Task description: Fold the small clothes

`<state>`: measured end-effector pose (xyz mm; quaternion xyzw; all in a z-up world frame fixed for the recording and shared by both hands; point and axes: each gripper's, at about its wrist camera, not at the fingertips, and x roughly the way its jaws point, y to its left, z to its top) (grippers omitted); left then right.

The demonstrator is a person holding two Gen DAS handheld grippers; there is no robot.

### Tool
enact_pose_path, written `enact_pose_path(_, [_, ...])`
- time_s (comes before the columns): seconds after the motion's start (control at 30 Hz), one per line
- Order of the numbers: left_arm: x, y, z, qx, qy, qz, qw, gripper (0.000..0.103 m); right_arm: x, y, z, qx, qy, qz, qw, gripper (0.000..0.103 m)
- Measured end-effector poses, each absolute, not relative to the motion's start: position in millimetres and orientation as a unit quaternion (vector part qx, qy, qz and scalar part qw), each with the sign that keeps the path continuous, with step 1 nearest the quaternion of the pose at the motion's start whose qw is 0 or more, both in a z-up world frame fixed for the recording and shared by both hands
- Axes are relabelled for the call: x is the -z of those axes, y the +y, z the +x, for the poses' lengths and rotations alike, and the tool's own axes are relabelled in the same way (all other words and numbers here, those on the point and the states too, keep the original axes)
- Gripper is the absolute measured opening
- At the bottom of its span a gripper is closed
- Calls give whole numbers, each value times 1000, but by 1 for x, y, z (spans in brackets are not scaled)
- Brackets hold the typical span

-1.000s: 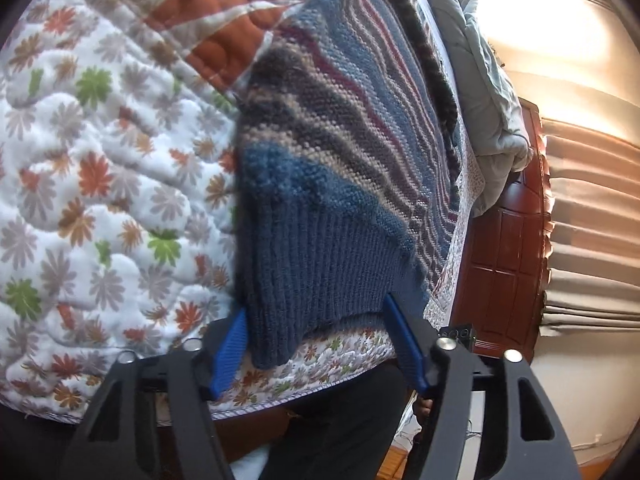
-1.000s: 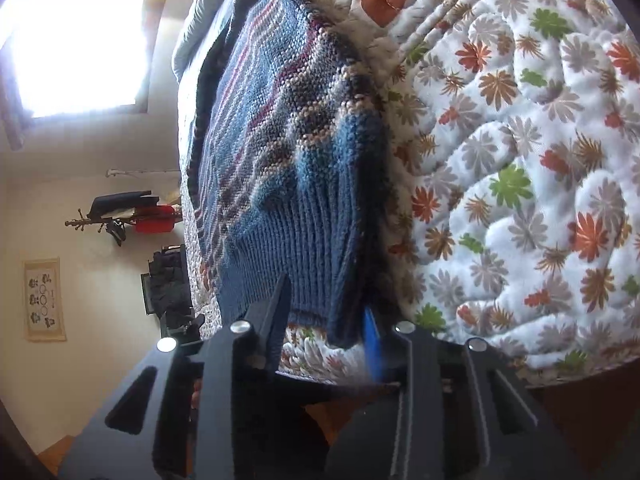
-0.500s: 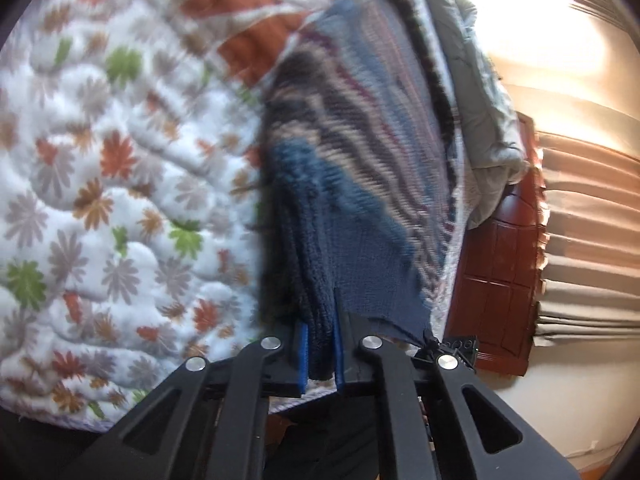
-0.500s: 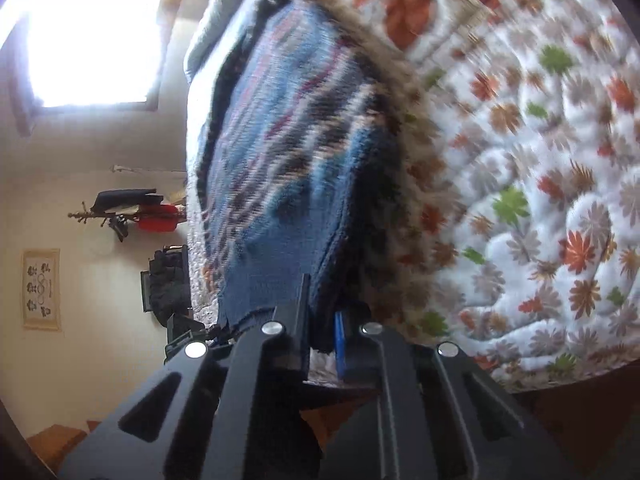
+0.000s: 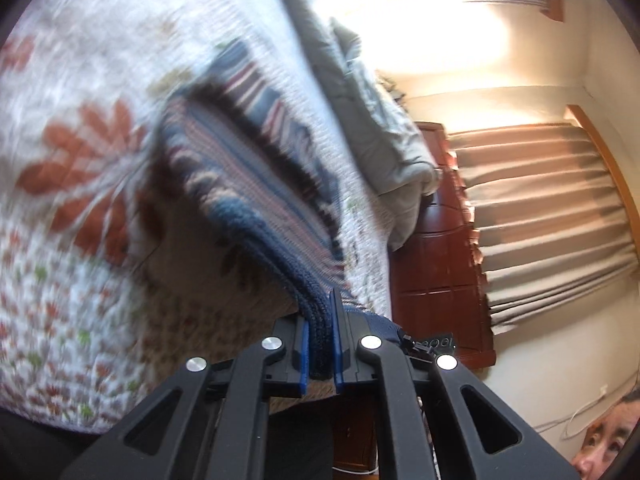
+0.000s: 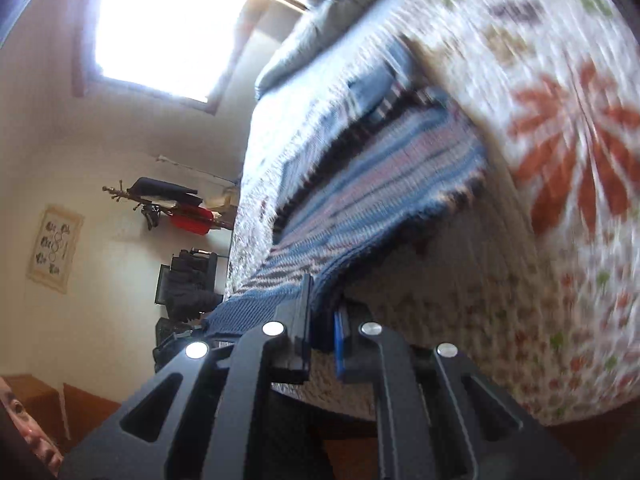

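Observation:
A blue striped knitted sweater (image 5: 256, 184) hangs by its ribbed hem above the flowered quilt (image 5: 72, 168), its far end still lying on the bed. My left gripper (image 5: 320, 340) is shut on one corner of the hem, the dark blue ribbing squeezed between its blue pads. In the right wrist view the sweater (image 6: 384, 196) stretches away from my right gripper (image 6: 322, 328), which is shut on the other hem corner. Both views are blurred by motion.
A grey duvet (image 5: 384, 128) is bunched at the bed's far side beside a dark wooden headboard (image 5: 436, 264) and curtains (image 5: 552, 208). A coat rack (image 6: 172, 204) and a bright window (image 6: 168, 28) stand by the wall. A person's face shows at the frame corners.
Both grippers closed on the sweater's hem corners and then rose, lifting the hem off the quilt. The views tilted upward toward the walls.

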<state>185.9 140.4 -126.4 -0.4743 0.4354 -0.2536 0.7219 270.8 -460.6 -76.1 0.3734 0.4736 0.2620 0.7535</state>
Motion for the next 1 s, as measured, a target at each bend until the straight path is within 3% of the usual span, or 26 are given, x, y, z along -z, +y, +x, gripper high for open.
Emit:
enact_pose_path(0.3, [67, 146, 267, 266, 396, -447, 757, 8, 8, -448, 360, -264, 434, 319, 800, 7])
enact_pose_path(0.5, [55, 146, 332, 259, 390, -440, 766, 8, 4, -440, 417, -250, 429, 304, 813, 7])
enact_pose_path(0.8, [90, 141, 441, 226, 415, -435, 766, 8, 56, -430, 526, -205, 468, 297, 806, 7])
enact_pose_path(1.0, [157, 136, 508, 179, 460, -445, 747, 8, 126, -418, 588, -164, 522, 282, 788, 7])
